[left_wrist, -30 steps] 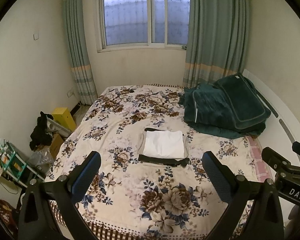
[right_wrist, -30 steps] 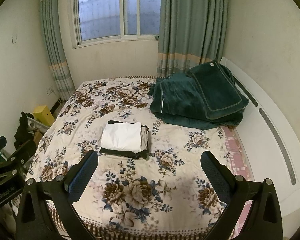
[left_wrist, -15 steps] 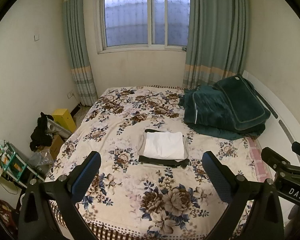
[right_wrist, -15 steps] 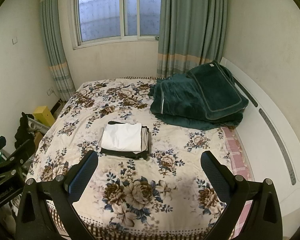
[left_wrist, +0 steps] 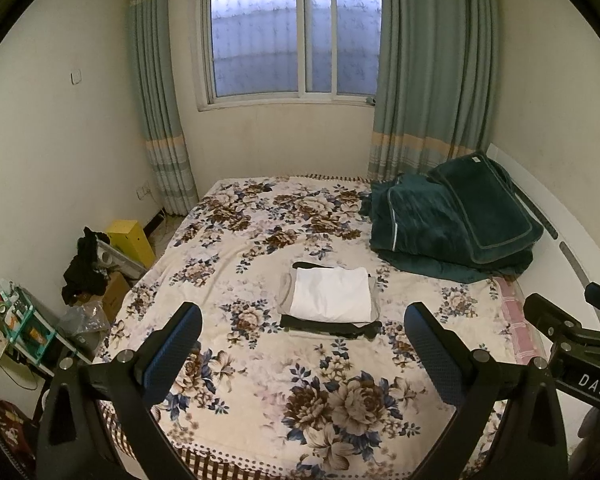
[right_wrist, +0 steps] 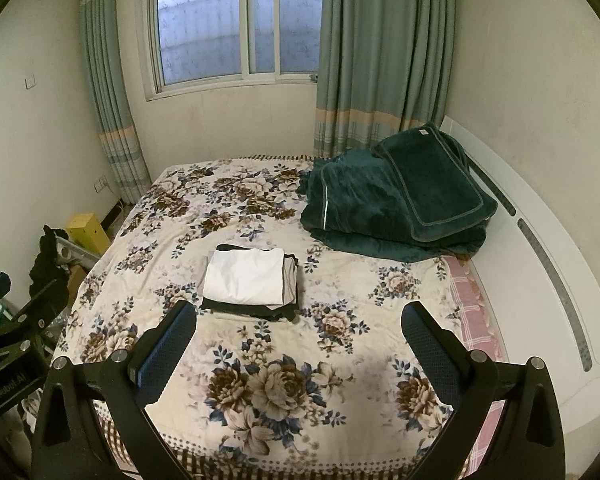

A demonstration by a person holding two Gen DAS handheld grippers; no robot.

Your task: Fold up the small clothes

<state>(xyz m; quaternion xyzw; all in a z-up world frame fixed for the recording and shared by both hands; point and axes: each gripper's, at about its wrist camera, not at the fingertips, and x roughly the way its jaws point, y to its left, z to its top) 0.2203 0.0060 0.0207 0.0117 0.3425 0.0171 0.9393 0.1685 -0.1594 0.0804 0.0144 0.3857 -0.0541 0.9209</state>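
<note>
A small stack of folded clothes lies in the middle of the floral bed: a white piece point(left_wrist: 331, 295) on top, a grey one under it, a black one point(left_wrist: 328, 326) at the bottom. It also shows in the right wrist view point(right_wrist: 246, 278). My left gripper point(left_wrist: 306, 344) is open and empty, held above the bed's near end, short of the stack. My right gripper point(right_wrist: 300, 342) is open and empty, beside the left one, also short of the stack. The right gripper's body shows at the right edge of the left wrist view point(left_wrist: 572, 340).
A folded dark green blanket point(left_wrist: 452, 224) lies at the bed's far right by the white headboard point(right_wrist: 540, 272). A yellow box point(left_wrist: 130, 240), black clothing and clutter stand on the floor to the left. A window and curtains are at the far wall.
Both grippers have lifted and pulled back very slightly; the view barely shifts. The stack of clothes has not moved.
</note>
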